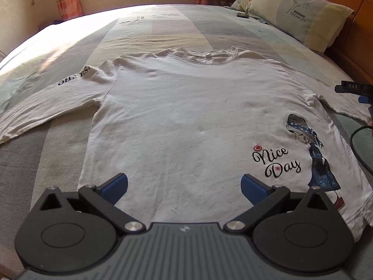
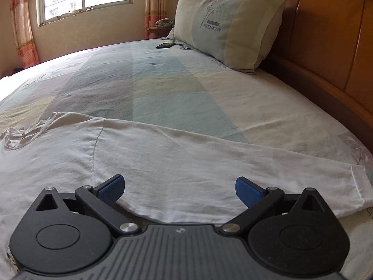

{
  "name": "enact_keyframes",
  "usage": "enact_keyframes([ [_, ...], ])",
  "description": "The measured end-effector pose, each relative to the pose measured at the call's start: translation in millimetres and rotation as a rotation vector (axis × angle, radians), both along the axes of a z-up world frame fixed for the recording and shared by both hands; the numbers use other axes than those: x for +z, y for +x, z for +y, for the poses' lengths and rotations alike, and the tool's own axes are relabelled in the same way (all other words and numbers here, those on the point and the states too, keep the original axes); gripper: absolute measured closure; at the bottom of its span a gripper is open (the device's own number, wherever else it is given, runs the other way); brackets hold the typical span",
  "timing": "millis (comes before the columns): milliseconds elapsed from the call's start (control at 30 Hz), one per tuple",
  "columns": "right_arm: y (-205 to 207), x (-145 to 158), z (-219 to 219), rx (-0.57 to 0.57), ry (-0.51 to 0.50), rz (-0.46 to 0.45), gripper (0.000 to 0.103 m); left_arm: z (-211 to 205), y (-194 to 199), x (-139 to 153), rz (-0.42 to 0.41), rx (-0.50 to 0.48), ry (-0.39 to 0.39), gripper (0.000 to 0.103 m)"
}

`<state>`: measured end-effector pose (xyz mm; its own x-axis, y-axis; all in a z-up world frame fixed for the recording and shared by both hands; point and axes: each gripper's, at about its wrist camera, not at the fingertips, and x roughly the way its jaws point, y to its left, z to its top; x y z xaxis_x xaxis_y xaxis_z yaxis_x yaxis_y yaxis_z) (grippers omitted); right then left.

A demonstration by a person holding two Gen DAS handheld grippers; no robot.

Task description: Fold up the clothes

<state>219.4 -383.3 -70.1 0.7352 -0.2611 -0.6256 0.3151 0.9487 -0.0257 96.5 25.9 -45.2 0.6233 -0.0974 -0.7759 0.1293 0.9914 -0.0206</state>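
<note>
A white long-sleeved shirt lies flat and face up on the bed, collar away from me, both sleeves spread out. It bears a "Nice Day" print with a girl figure near its right hem. My left gripper hovers open over the shirt's hem, nothing between its blue pads. In the right wrist view, my right gripper stands open above the shirt's right sleeve, near the armpit. The sleeve's cuff lies to the right. The right gripper's tip shows at the left wrist view's right edge.
The bed has a striped pastel sheet. A pillow leans on the wooden headboard at the right. A dark phone-like object lies near the pillow. A black cable runs by the shirt's right side. Window and curtains behind.
</note>
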Motion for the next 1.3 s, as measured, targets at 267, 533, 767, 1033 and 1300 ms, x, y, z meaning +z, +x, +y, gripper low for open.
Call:
enact_keyframes([
  [267,-11,-37,-72,-0.169,0.060,0.082,0.000,-14,-4,-2,0.012,-0.038,0.018,0.000],
  [533,-42,-15,-87,-0.136,0.102,0.035,0.000,-22,-5,0,0.008,-0.070,-0.008,0.000],
  [767,-6,-30,-160,-0.289,0.077,0.121,0.000,-24,-7,-4,0.012,-0.081,0.026,0.000],
  [1033,14,-33,-204,-0.305,0.057,0.109,0.000,-27,-2,-12,0.043,-0.083,0.049,0.000],
  [1300,29,-11,-142,-0.163,0.072,0.104,0.000,-41,-1,-22,0.035,-0.145,0.113,0.000],
])
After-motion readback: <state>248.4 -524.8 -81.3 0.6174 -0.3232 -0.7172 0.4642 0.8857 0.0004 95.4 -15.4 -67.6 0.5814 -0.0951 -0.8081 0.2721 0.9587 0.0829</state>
